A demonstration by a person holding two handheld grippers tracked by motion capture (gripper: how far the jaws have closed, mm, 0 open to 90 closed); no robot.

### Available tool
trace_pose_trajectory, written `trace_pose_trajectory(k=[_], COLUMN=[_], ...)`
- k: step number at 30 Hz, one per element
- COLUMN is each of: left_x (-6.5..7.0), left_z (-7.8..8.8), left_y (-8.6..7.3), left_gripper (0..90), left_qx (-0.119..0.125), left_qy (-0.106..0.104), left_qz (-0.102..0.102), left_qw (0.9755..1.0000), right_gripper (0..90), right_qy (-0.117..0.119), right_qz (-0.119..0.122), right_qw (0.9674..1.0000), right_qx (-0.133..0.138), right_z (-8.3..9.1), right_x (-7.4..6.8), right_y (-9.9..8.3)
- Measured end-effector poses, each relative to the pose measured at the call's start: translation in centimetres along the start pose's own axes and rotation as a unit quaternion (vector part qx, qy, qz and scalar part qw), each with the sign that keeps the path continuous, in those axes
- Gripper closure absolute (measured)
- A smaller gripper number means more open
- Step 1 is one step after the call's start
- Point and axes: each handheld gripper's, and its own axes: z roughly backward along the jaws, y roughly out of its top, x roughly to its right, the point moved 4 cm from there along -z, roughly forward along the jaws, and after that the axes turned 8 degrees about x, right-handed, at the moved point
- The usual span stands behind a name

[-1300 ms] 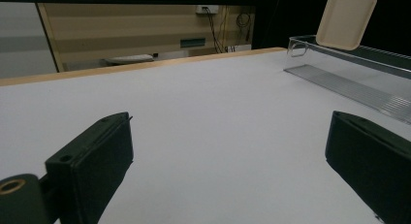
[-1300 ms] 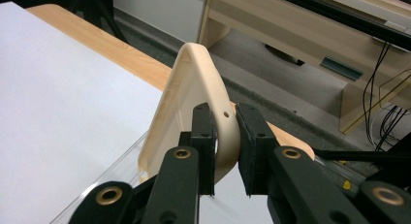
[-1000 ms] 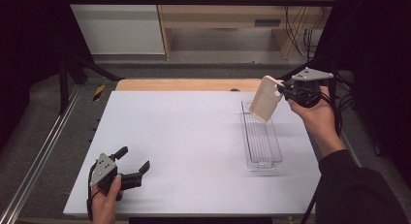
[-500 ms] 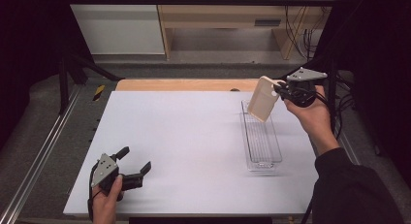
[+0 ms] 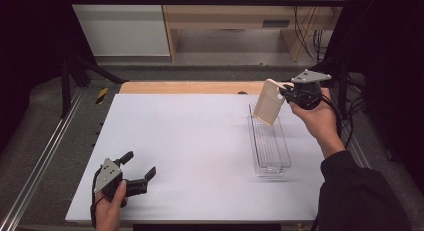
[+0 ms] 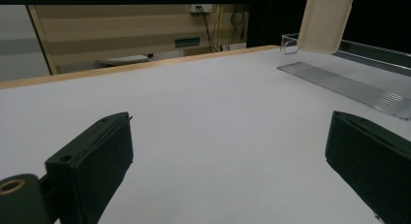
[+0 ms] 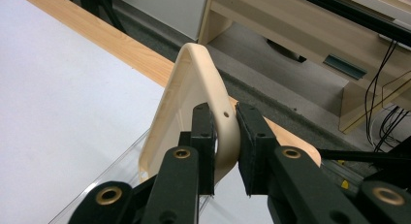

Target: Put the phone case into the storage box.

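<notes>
Phone case [image 5: 269, 102], cream, sits pinched by its edge in my right gripper [image 5: 286, 94], tilted in the air above the far end of the clear tray [image 5: 270, 143]. Not placed yet; lowering it in and letting go look left. Left gripper [image 5: 140, 167] rests on the white surface [image 5: 190, 141], jaws apart, empty.

1. Tray [image 5: 270, 141] lies on table [image 5: 190, 136], right side, long axis running near-to-far.
2. Phone case [image 5: 268, 102] held above tray's far end, tilted, off the table.
3. Right gripper [image 5: 286, 93] just right of case, clamped on its edge.
4. Left gripper [image 5: 137, 167] at table's near-left corner, well apart from tray.
</notes>
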Motion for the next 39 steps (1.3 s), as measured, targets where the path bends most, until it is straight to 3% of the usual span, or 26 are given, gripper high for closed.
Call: trace_pose_trajectory(k=[17,39], left_x=[0.0,0.2], left_z=[-0.1,-0.1], left_y=[0.0,0.0], left_gripper=[3.1,2.8], left_qx=[-0.001,0.003], left_qy=[-0.003,-0.006], left_qz=[-0.001,-0.009], left_qw=[1.0,0.9999], right_gripper=[78.4,78.4], right_qy=[-0.005,-0.008], right_qz=[0.014,0.017], right_qw=[0.9998,0.9998], right_qx=[-0.014,-0.009], right_z=[-1.7,-2.6], right_x=[-0.4,-0.6], right_y=[-0.4,-0.4])
